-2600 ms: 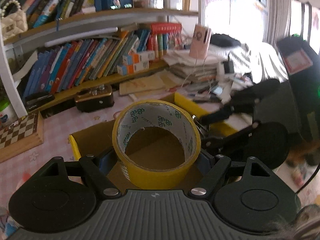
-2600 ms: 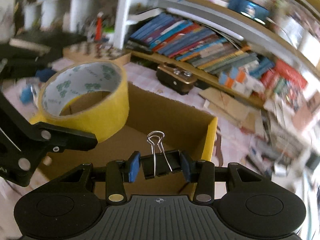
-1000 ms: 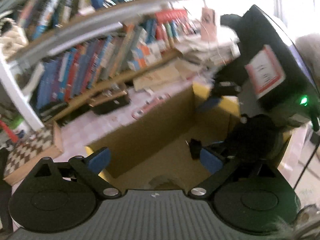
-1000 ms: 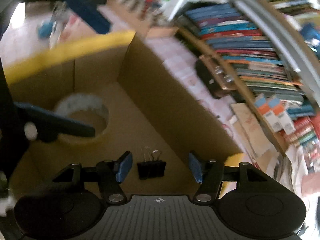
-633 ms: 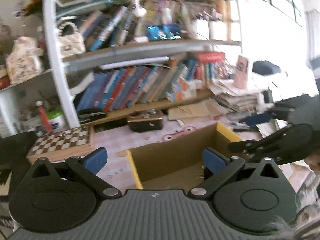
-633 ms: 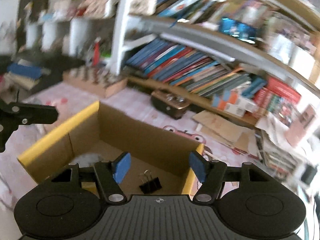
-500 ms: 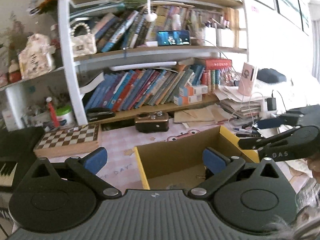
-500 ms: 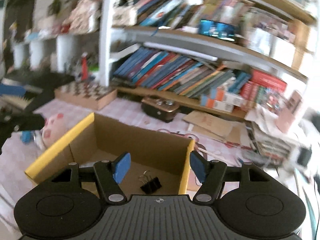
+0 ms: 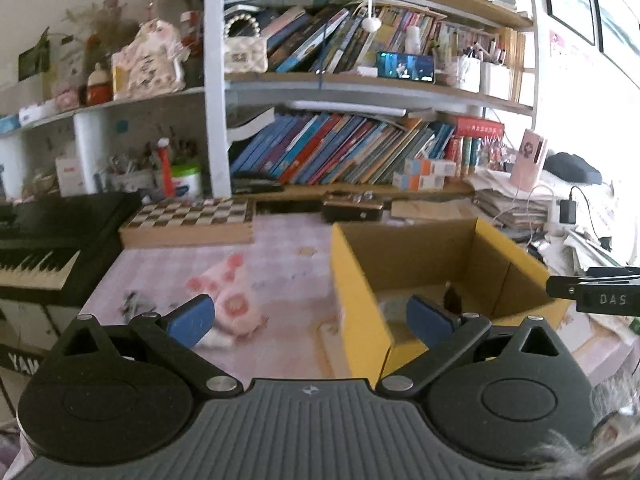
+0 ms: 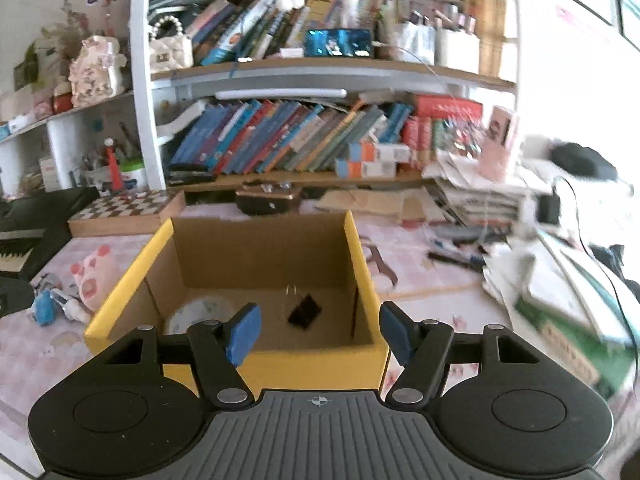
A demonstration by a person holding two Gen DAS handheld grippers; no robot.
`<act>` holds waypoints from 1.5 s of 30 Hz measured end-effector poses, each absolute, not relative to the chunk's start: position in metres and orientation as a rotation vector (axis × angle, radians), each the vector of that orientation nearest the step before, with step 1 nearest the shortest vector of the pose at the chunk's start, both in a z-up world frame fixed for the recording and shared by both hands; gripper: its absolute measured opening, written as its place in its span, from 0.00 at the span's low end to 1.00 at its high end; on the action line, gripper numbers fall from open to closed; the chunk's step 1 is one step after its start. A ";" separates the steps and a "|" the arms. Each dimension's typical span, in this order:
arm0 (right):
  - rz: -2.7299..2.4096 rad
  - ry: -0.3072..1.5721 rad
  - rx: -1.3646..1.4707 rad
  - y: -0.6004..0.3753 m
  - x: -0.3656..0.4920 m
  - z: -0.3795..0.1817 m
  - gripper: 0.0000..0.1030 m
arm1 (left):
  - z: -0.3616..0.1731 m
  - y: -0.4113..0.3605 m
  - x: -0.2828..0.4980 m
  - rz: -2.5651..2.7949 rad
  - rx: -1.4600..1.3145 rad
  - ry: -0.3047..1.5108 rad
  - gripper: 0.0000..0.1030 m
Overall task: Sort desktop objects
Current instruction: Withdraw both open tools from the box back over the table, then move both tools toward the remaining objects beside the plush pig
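Note:
A yellow-edged cardboard box [image 10: 362, 256] stands on the pink desk and also shows in the left wrist view [image 9: 360, 308]. Inside lie a yellow tape roll [image 10: 200, 312] at the left and a black binder clip [image 10: 305, 311] in the middle; the clip's tip shows in the left wrist view [image 9: 452, 299]. My right gripper [image 10: 320, 334] is open and empty, just in front of the box. My left gripper [image 9: 310, 318] is open and empty, over the box's left front corner. A pink pig toy [image 9: 226, 292] lies left of the box, also in the right wrist view [image 10: 94, 274].
A chessboard box [image 9: 188, 220], a black keyboard [image 9: 44, 240] and a bookshelf stand behind and left. A small blue item [image 10: 44, 310] lies near the pig toy. Stacked papers and books [image 10: 552, 280] crowd the right side. A brown box [image 10: 268, 200] sits behind the cardboard box.
Both grippers let go of the tape roll and the binder clip inside the box, then pulled up and back. The left gripper has swung left, toward the pig toy.

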State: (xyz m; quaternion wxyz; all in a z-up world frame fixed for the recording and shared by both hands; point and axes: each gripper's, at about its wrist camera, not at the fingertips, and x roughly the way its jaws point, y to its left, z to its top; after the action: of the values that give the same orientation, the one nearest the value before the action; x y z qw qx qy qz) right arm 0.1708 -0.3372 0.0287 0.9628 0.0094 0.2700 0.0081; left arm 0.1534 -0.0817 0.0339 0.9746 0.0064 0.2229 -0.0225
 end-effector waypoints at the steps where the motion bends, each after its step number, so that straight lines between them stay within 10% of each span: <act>1: 0.003 0.555 0.024 -0.333 0.165 0.026 0.65 | 0.031 -0.077 0.149 -0.047 0.009 0.455 1.00; 45: 0.144 0.775 0.040 -0.111 0.046 -0.024 0.65 | -0.011 0.083 0.037 -0.057 -0.013 0.623 1.00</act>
State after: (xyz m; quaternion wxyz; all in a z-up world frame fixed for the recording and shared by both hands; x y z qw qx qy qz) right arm 0.0464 -0.1110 -0.0241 0.9231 0.0197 0.3776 0.0701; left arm 0.0366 0.0829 -0.0109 0.9515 -0.0063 0.3065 -0.0279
